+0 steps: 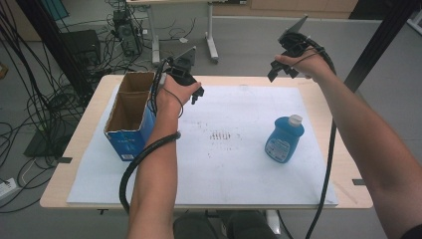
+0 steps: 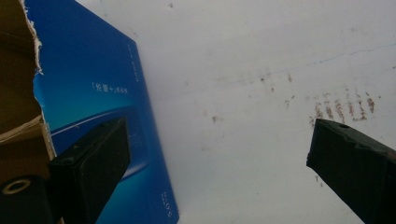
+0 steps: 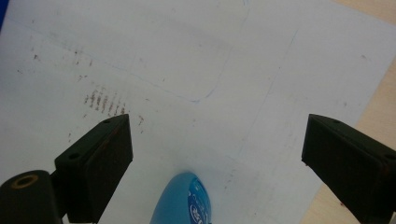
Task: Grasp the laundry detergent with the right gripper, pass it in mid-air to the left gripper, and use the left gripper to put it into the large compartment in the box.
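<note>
The bottle (image 1: pixel 284 140) lies flat on the white sheet (image 1: pixel 234 164), well to the right of the box (image 1: pixel 130 115), with its white cap turned toward the table's far edge and its long axis running roughly from the near side to the far side, tilted a little. The right gripper (image 1: pixel 282 69) hangs in the air beyond the bottle's cap end, jaws spread wide and empty. In the right gripper view the bottle's blue body (image 3: pixel 186 199) enters from the bottom edge, between the jaws but apart from them, so the reach looks to be back toward the person and down, probably across the bottle's narrow width. The right hand is plainly the nearer one.

The left gripper (image 1: pixel 191 88) hovers just beside the box's right wall, also spread and holding nothing; its own view shows the blue box face (image 2: pixel 98 116) close to one jaw.

The box is open-topped and its two compartments look empty, though the floor nearest the person is hidden by the wall. The bottle's label is too small to read, and most of the bottle is cut off in the right gripper view.
</note>
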The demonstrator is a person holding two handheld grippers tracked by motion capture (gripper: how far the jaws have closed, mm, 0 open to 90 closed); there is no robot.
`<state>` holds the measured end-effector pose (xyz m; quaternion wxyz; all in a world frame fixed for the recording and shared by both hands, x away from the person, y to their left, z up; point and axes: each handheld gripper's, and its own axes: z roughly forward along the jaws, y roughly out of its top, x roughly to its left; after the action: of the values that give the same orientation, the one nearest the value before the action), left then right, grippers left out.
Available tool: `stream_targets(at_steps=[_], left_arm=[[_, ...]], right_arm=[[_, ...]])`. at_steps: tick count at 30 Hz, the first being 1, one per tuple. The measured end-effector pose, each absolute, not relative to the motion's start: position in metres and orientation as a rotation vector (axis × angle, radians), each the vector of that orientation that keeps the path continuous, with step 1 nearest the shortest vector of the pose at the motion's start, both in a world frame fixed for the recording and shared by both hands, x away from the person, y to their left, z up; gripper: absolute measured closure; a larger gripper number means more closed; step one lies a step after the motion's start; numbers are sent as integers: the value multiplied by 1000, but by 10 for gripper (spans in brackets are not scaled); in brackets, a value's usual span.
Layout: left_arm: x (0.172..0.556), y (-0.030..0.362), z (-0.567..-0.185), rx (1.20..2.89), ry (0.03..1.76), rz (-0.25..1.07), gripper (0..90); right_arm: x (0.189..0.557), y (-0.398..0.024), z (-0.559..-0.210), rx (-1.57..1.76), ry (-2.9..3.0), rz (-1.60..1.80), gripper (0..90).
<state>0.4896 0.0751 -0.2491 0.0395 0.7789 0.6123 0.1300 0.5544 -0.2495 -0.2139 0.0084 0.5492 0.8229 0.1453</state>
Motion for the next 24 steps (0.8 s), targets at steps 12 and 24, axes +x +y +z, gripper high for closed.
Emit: stream_targets(at_steps=[12, 24], left_arm=[[488, 75, -251, 2375, 1885, 395, 64], [481, 67, -249, 2377, 1869, 393, 64]], right_arm=[[539, -258, -204, 1680, 2590, 496, 96], [504, -276, -190, 1611, 2654, 587, 87]])
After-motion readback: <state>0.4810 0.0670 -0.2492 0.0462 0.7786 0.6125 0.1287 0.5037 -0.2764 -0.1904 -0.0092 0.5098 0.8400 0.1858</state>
